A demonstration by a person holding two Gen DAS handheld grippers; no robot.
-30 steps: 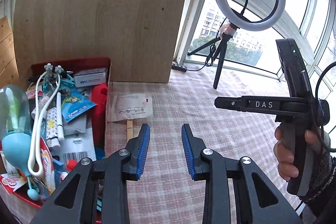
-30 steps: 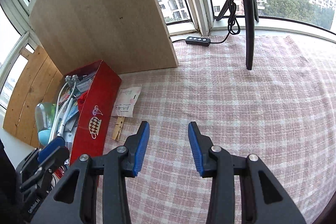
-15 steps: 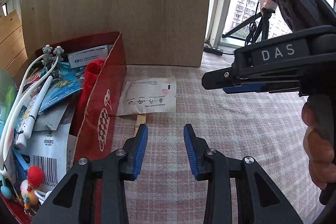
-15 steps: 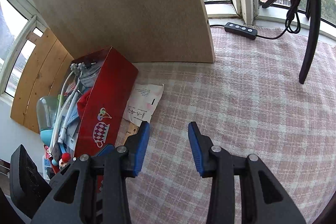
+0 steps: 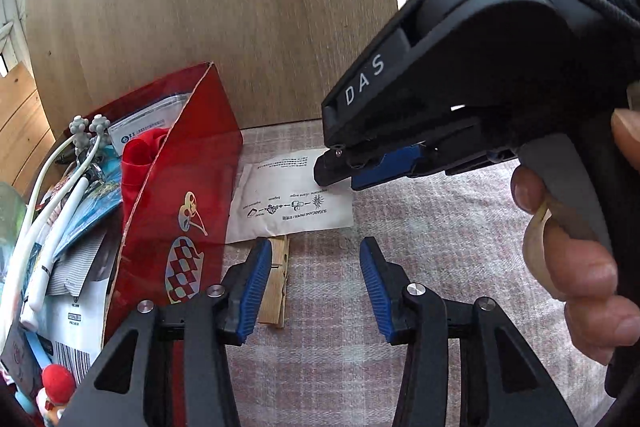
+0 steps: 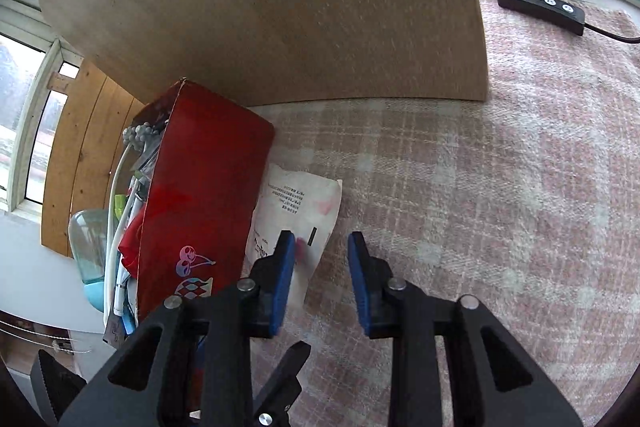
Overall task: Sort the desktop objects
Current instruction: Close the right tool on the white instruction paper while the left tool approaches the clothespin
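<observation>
A: Packet's appearance?
B: White paper packet (image 6: 298, 211), flat, printed, beside the red box (image 6: 204, 195).
A: Relative to the fingers?
B: Right gripper (image 6: 320, 267) closing, unclenched, over its corner; left gripper (image 5: 310, 287) opening, empty, nearby.

**Materials on the desk, quick rundown**

The tablecloth (image 6: 460, 187) looks like woven plaid fabric, matt and a bit fuzzy. At 12 o'clock stands a matt wood-grain board (image 6: 280, 7). The red box (image 5: 188, 195) at 9 is glossy card with shiny foil prints. The white packet (image 5: 288, 199) looks like matt, creased paper. The clothespin (image 5: 276, 287) is bare, unfinished wood. Gripper bodies are matt black plastic with ribbed blue pads (image 5: 252, 287) and shiny metal pins.
</observation>
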